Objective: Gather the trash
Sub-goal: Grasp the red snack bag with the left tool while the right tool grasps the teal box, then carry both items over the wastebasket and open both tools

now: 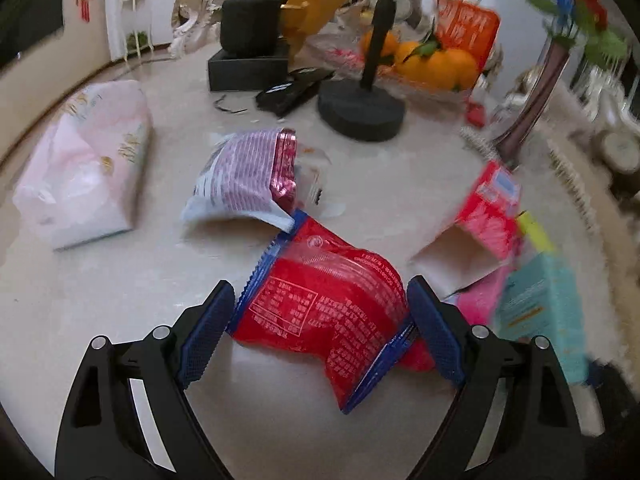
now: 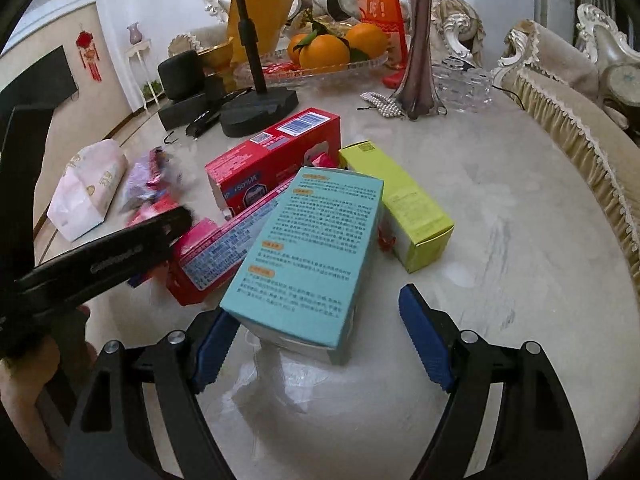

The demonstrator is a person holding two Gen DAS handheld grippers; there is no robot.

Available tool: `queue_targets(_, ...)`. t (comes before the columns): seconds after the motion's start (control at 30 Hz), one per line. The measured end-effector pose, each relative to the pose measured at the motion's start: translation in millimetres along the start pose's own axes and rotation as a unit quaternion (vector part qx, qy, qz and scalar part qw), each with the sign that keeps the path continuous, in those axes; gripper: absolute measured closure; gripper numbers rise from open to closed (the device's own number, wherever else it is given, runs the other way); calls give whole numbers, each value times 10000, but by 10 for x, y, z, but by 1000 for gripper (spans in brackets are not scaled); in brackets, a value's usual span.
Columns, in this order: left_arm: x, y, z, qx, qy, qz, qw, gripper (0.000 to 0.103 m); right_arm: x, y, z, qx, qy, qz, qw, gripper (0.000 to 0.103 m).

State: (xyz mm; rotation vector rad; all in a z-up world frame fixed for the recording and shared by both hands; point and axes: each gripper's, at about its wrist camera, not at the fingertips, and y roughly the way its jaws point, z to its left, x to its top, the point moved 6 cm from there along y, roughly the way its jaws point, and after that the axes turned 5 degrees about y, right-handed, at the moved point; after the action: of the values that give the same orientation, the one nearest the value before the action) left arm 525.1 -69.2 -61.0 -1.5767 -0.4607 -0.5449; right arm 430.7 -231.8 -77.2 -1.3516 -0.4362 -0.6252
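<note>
Left wrist view: the left claw [image 1: 320, 312] is seen spread, its two blue fingers flanking a red snack wrapper [image 1: 324, 304] with blue serrated edges that lies on the marble worktop [image 1: 120, 280]. White print and a boxed table are carried by the wrapper, but the text is too small to be read. One purple wrapper [image 1: 248, 178] is shown just beyond it, and one pink tissue pack [image 1: 86, 164] at far left. A red carton [image 1: 486, 212] and a teal carton [image 1: 548, 304] are blurred at right.

Right wrist view: the right claw [image 2: 316, 328] is seen spread around the near end of the teal carton [image 2: 308, 248], which leans on the cartons behind it. Dense print with orange headings is shown, illegible. Two red cartons are counted: one with a barcode [image 2: 276, 152], one lower [image 2: 216, 256]. One yellow-green carton [image 2: 400, 204] lies just beside. Three oranges [image 2: 324, 54] are held in a glass tray [image 2: 360, 65].
</note>
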Motion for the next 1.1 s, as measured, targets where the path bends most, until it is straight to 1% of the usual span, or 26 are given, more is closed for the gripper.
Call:
queue_targets(0.1,-35,25,-16,289,380,143,9988,17,8,1,11,12,-5,-22,10000,28)
queue_targets(0.13,-44,24,-11,349,413,136,9984,17,16,-2,18,9,-7,-49,10000,28)
queue_targets(0.27,-48,20,15,326,389,115,9986,18,27,-16,-1,-39,24,-106,9999,30)
queue_targets(0.3,-49,16,23,312,394,107,9987,19,28,-18,-8,-36,37,-114,9999,41)
queue_targets(0.33,-58,10,28,374,454,111,9982,24,27,-11,-23,-77,54,-95,9999,52)
queue_targets(0.37,-63,-1,25,361,488,94,9981,31,23,-15,-33,-89,69,-100,9999,52)
queue_targets(0.4,-69,-21,35,346,524,62,9980,35,15,-25,-37,-78,72,-102,9999,53)
queue_targets(0.43,-75,-45,44,344,548,25,9979,55,3,-34,-41,-77,77,-104,9999,54)
queue_targets(0.47,-88,-77,70,327,567,-5,9979,63,-19,-52,-44,-52,93,-102,9999,54)
queue_targets(0.53,-122,-112,96,225,552,-19,9982,65,-69,-101,-45,92,153,-59,9998,55)
queue_targets(0.67,-283,-282,175,-159,378,-93,9991,66,-164,-318,-50,343,280,-114,9990,55)
queue_targets(0.77,-465,-537,244,-390,316,-294,9983,66,-258,-509,-34,644,374,-136,9971,56)
queue_targets(0.87,-611,-775,251,-535,375,-420,9970,66,-386,-716,4,750,332,-233,9964,56)
queue_targets(0.97,-792,-1136,211,-631,537,-680,9942,66,-546,-967,67,842,193,-375,9956,56)
queue_targets(1.03,-946,-1422,149,-740,692,-858,9911,66,-709,-1193,131,878,-3,-505,9949,56)
queue_targets(1.1,-1186,-1782,91,-951,817,-1040,9866,66,-929,-1464,186,912,-248,-642,9935,56)
